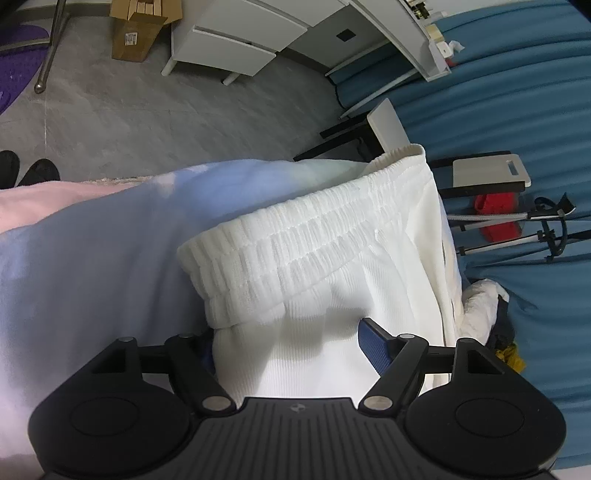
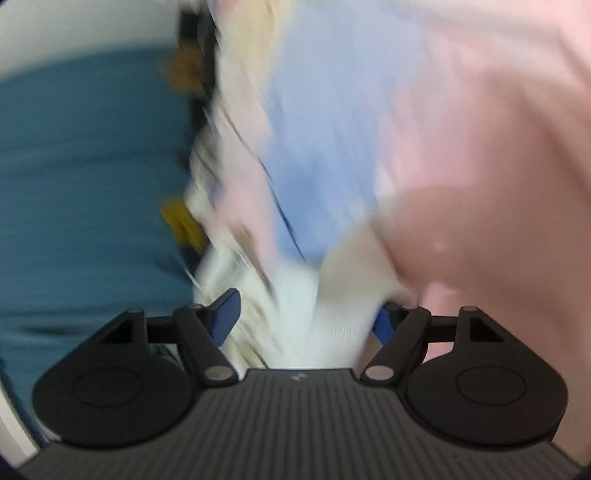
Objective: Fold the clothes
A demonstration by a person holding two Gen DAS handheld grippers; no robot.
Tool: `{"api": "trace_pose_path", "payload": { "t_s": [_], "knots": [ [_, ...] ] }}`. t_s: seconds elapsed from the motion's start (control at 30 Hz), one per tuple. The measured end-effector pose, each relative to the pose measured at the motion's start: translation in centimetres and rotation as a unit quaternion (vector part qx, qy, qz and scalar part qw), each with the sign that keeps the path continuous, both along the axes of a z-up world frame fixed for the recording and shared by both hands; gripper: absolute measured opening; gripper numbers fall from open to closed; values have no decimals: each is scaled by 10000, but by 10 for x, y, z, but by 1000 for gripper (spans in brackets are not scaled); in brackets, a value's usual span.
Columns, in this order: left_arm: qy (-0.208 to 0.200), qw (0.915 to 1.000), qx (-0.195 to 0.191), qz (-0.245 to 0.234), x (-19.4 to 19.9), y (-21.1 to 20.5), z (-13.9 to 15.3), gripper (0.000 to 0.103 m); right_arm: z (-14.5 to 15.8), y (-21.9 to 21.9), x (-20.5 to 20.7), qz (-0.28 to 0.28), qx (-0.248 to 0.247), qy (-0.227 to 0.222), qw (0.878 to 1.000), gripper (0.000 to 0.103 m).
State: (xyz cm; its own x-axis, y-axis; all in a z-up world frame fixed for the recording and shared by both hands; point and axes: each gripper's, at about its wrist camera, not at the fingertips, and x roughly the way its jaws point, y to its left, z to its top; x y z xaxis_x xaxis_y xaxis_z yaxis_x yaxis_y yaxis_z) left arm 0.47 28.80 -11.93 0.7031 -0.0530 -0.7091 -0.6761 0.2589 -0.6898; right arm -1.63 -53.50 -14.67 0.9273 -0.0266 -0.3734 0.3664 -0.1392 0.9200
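A pair of white ribbed shorts (image 1: 332,266) with an elastic waistband lies on a pastel blue and pink sheet (image 1: 92,251). My left gripper (image 1: 295,343) has its blue pads on either side of the white fabric below the waistband, shut on it. The right wrist view is heavily blurred. My right gripper (image 2: 306,317) has white fabric (image 2: 325,321) bunched between its blue pads, shut on it, with the pink and blue sheet (image 2: 461,166) beyond.
Grey floor (image 1: 184,110) lies past the sheet's edge, with a cardboard box (image 1: 136,33), white drawers (image 1: 236,40) and dark shoes (image 1: 37,173). Blue curtain (image 1: 517,110), a small stool (image 1: 487,173) and a tripod (image 1: 535,229) are at right. Other clothes (image 1: 480,306) are piled beside the shorts.
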Motion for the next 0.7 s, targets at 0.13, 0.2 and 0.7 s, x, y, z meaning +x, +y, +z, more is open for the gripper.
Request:
{"api": "trace_pose_path", "payload": {
  "t_s": [0.13, 0.2, 0.7],
  "knots": [
    [-52, 10000, -65, 11, -2, 1, -2, 75, 5, -9, -15, -415, -183, -70, 9989, 75],
    [-55, 10000, -77, 15, -2, 0, -3, 75, 5, -4, -10, -204, -222, 116, 9995, 75],
    [48, 10000, -10, 43, 5, 2, -5, 66, -14, 6, 84, 878, -414, 1414, 9852, 56]
  ]
}}
